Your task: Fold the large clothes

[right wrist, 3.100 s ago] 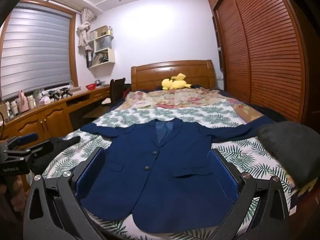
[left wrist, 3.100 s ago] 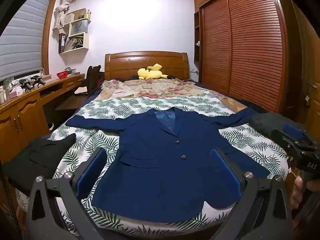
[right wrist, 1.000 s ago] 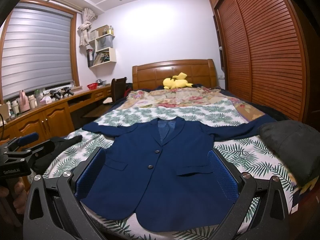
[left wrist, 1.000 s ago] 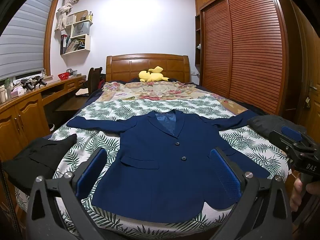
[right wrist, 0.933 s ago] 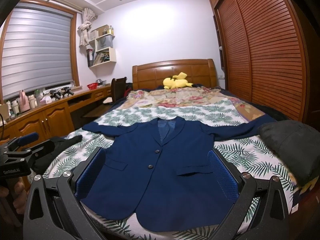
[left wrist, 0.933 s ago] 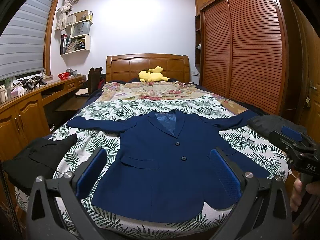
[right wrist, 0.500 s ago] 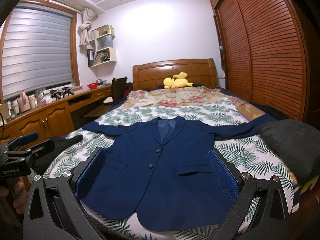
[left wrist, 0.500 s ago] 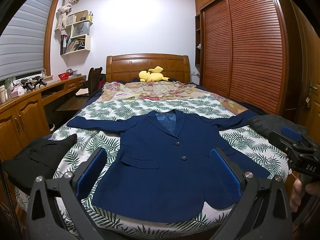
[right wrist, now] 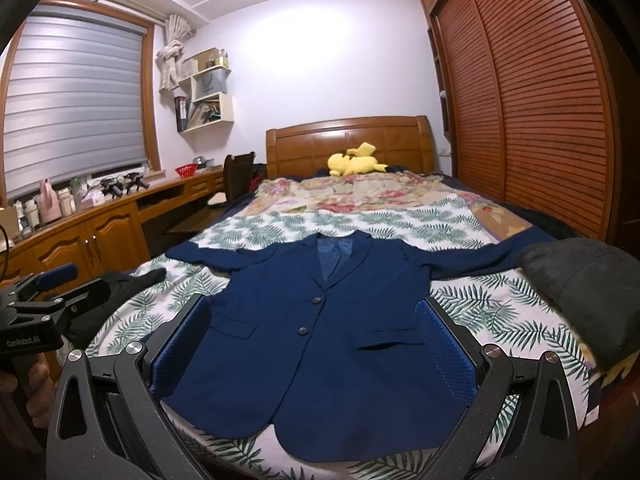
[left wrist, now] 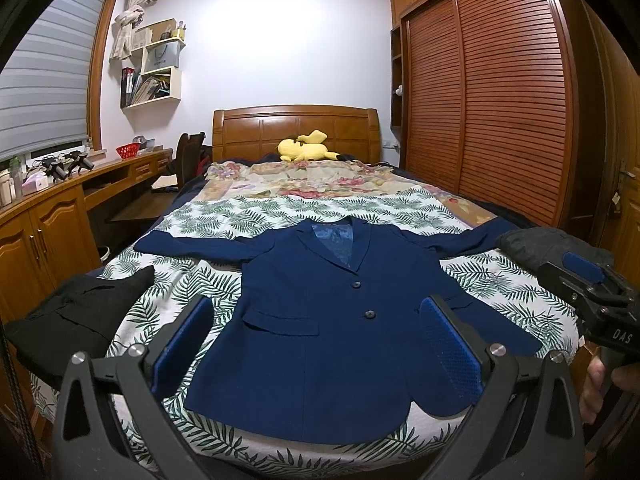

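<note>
A navy blue suit jacket (left wrist: 320,320) lies flat, front up and buttoned, on the leaf-print bedspread (left wrist: 280,216), sleeves spread out to both sides. It also shows in the right wrist view (right wrist: 320,340). My left gripper (left wrist: 316,340) is open and empty, held above the foot of the bed, short of the jacket's hem. My right gripper (right wrist: 312,344) is open and empty at the same height. Each gripper shows at the edge of the other's view: the right one (left wrist: 592,292) and the left one (right wrist: 44,300).
A black folded garment (left wrist: 76,316) lies at the bed's left corner, a dark grey one (right wrist: 580,276) at the right. A yellow plush (left wrist: 306,150) sits by the headboard. A wooden desk and cabinets (left wrist: 40,224) run along the left, a slatted wardrobe (left wrist: 500,100) along the right.
Nothing has visibly changed in the last second. Compared with three seconds ago both views have tilted slightly, and the jacket lies as before.
</note>
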The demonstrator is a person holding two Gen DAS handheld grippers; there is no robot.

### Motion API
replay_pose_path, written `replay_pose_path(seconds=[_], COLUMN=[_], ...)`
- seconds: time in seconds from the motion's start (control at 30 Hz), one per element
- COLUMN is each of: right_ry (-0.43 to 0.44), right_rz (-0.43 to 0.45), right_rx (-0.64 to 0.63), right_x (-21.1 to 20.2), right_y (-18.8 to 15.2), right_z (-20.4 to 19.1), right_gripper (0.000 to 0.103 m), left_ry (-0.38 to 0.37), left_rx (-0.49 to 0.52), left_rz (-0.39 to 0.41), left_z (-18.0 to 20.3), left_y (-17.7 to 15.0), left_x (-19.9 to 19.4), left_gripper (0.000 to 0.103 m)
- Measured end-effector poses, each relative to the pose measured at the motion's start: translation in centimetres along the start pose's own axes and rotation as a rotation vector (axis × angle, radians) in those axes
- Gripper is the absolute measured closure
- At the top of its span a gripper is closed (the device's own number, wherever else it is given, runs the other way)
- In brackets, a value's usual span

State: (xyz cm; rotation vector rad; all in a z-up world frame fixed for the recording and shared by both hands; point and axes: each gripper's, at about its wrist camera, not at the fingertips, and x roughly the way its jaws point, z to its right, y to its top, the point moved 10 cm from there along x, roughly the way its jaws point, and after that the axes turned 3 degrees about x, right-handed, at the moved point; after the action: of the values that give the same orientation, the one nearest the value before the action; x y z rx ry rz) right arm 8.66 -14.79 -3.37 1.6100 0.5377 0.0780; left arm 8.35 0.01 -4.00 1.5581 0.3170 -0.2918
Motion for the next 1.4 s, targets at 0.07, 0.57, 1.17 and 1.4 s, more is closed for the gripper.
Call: replay_pose_path(seconds=[0.07,0.57,1.17,1.4], right_ry=[0.002,0.079,0.177,0.212], right_rz=[-0.003,-0.095,-0.178,-0.177], right_rx=[0.001,-0.049,-0.113,-0.122], right_x=[0.0,4.8,16.7,22.2], right_y=[0.0,-3.4,-3.6,-2.0], right_z=[-0.2,-2.4,-5.6,-6.8], right_gripper=[0.0,0.0,0.0,0.0], left_ry=[0.0,0.03,0.083,0.085], left_rx=[0.0,-0.028,-0.086,-0.14], left_rz=[-0.001,-0.083,-0.178,-0.2], left_z=[0.0,-3.1,-8.6,-11.4], left_y=[0.0,-2.7,-5.4,-5.5], left_x=[0.1,3.8,10.0,12.6], left_gripper=[0.0,0.0,0.0,0.0])
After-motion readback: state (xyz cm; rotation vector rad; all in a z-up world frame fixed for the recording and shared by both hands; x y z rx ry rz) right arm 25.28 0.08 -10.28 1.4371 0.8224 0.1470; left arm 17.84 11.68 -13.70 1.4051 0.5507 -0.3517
